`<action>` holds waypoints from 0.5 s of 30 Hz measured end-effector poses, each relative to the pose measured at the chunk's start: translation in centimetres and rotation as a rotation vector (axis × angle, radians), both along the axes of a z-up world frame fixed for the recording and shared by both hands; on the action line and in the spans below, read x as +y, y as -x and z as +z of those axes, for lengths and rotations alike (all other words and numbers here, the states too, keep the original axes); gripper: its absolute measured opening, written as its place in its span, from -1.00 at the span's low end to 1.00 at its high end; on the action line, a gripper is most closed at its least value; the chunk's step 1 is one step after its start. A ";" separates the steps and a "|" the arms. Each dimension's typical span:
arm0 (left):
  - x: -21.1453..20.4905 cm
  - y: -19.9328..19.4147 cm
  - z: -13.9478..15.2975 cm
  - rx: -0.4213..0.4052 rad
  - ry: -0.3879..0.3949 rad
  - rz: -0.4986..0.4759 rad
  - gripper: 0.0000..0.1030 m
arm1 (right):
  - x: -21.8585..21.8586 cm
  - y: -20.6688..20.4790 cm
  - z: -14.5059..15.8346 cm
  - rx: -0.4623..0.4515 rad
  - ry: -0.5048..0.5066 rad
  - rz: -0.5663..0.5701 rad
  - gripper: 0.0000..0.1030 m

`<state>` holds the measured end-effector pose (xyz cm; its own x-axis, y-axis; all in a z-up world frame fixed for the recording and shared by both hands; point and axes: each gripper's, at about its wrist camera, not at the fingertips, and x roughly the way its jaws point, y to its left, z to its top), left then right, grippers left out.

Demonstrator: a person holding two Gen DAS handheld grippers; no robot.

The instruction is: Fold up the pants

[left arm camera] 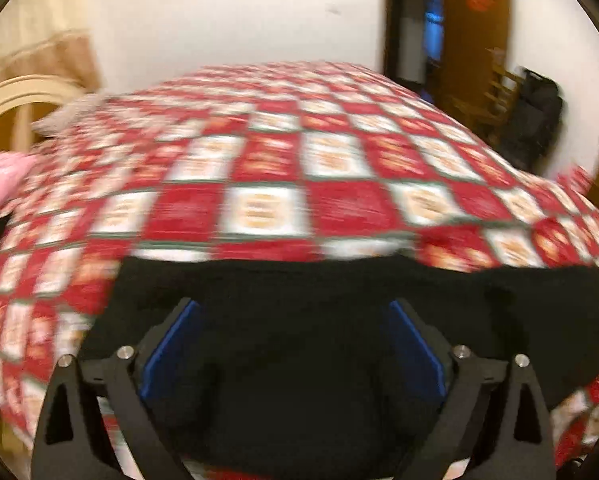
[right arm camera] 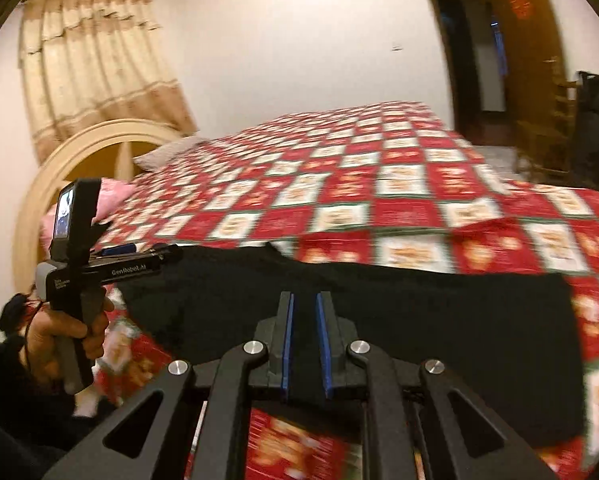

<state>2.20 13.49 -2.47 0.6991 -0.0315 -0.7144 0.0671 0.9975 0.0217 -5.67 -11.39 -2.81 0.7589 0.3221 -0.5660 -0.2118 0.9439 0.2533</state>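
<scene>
Black pants (left arm camera: 299, 320) lie flat on the red and white checked bedspread (left arm camera: 267, 168) at its near edge; they also show in the right wrist view (right arm camera: 419, 312). My left gripper (left arm camera: 293, 308) is open, its blue pads wide apart over the pants. In the right wrist view the left gripper (right arm camera: 155, 254) is at the pants' left end. My right gripper (right arm camera: 304, 300) has its blue pads close together with a narrow gap, over the near edge of the pants. Nothing shows pinched between them. Both views are blurred.
The bedspread (right arm camera: 379, 184) covers the whole bed. A cream arched headboard (right arm camera: 79, 148), a pink pillow (right arm camera: 111, 196) and a curtain (right arm camera: 91, 68) are at the left. A dark doorway (right arm camera: 459, 60), a wooden chair (right arm camera: 547, 128) and a black bag (right arm camera: 595, 120) are at the right.
</scene>
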 end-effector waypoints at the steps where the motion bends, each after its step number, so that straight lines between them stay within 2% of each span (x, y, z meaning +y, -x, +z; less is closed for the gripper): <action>1: 1.6 0.2 0.1 -0.021 -0.007 0.040 0.89 | 0.7 -0.2 -0.1 0.001 0.000 0.013 -0.72; 2: 3.5 0.3 0.2 -0.037 -0.007 0.088 0.91 | 1.6 -0.5 -0.4 0.005 0.003 0.030 -0.65; 4: 6.8 0.2 0.0 -0.041 0.021 0.181 0.94 | 2.6 -0.6 -0.9 0.011 0.015 0.047 -0.20; 6: 9.7 0.0 -0.5 -0.031 0.088 0.257 0.94 | 3.2 -0.5 -1.5 0.017 0.022 0.050 -0.06; 10: 12.7 -1.0 -2.4 0.022 0.147 0.358 0.94 | 3.1 -0.8 -2.3 0.047 0.002 0.045 -0.05; 12: 13.2 -1.0 -3.3 0.044 0.172 0.373 0.94 | 3.0 -0.9 -2.7 0.067 -0.017 0.045 -0.05; 15: 14.0 -0.8 -4.7 0.079 0.258 0.380 0.94 | 3.3 -0.7 -3.3 0.103 -0.030 0.065 -0.05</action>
<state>2.99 27.49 -7.17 0.6391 0.0329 -0.7684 -0.3131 0.9237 -0.2208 -4.94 -8.12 -6.10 0.6739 0.3868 -0.6295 -0.2435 0.9207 0.3051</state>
